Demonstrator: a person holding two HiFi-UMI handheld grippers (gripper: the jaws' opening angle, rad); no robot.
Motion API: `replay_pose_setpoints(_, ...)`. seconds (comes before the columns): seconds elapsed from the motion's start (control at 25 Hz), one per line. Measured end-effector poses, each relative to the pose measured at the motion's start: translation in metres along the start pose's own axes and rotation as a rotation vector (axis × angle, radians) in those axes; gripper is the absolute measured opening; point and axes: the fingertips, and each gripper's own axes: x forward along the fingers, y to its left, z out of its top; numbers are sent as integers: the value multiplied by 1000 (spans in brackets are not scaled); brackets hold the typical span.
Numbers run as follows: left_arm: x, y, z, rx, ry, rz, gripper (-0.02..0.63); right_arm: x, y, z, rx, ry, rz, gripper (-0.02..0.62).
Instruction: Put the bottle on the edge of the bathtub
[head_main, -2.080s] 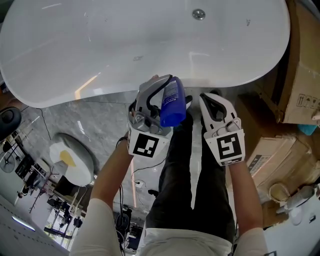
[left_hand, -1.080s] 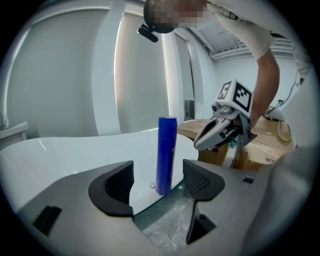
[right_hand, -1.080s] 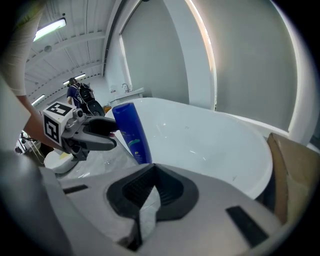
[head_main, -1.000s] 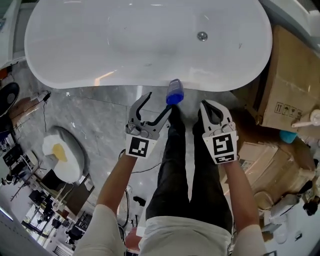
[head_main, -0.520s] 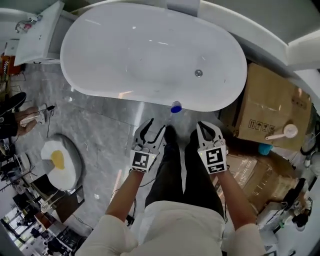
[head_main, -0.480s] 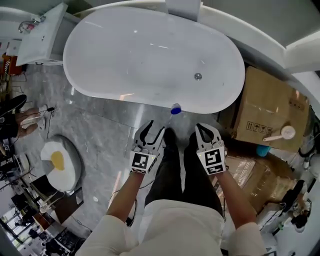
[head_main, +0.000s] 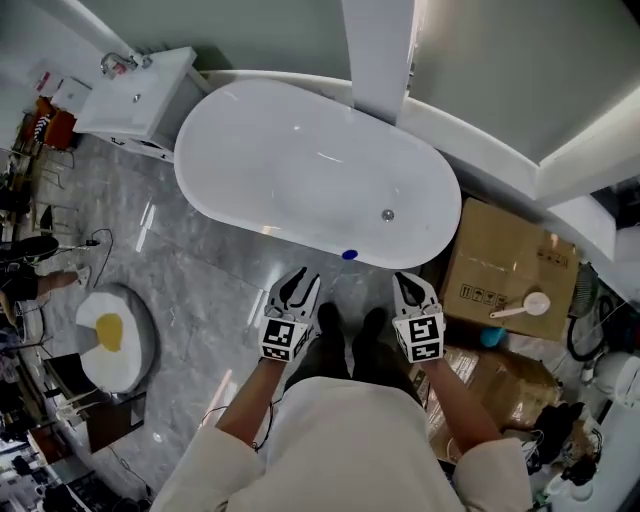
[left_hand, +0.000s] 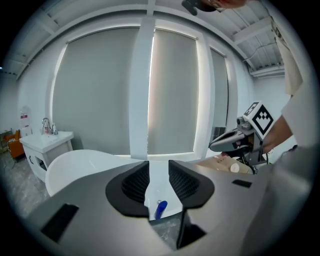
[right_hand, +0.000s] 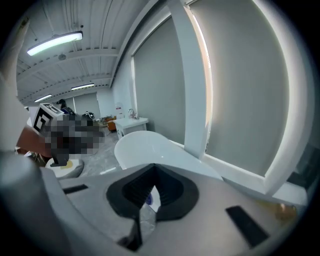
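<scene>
Head view, looking steeply down: the white oval bathtub lies across the marble floor, and the bottle, seen here as little more than its blue top, stands on the tub's near rim, not far from the drain. Both grippers are held up in front of the person's body, well apart from the bottle, which sits between their lines and beyond them. The left gripper has its jaws apart; they have just been closing, and nothing stands between them. In the left gripper view the narrow gap between the ribbed pads frames only the distant bottle on the tub edge, with the right gripper off to the side. The right gripper holds nothing. In the right gripper view its jaws meet at the tips, leaving a wedge-shaped slot nearer the camera through which the far-off bottle and the tub show. A washstand stands beyond one end of the tub, a white column rises behind it, and a cardboard box with a white scoop on it sits beside the drain end. A round white object with a yellow centre lies on the floor to the left.
</scene>
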Motion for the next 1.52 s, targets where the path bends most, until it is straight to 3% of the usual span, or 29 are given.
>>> replay_pose_setpoints(0.4,-54,20,64,-7,-33,24,34,-60,-4,64,85,-91,-118,2)
replay_pose_setpoints(0.68,-73,18,92,22,-54,-24,25,-96,12,102,55,-158,-148,2)
replay_pose_setpoints(1.08,-97,16,151,37,-161,-88,-2,-140,18,137,48,-241,-193,2)
replay_pose_setpoints(1.52,-96,13,170,67,-191,-109,-5,-147,26,158,-2,-276,-161,2)
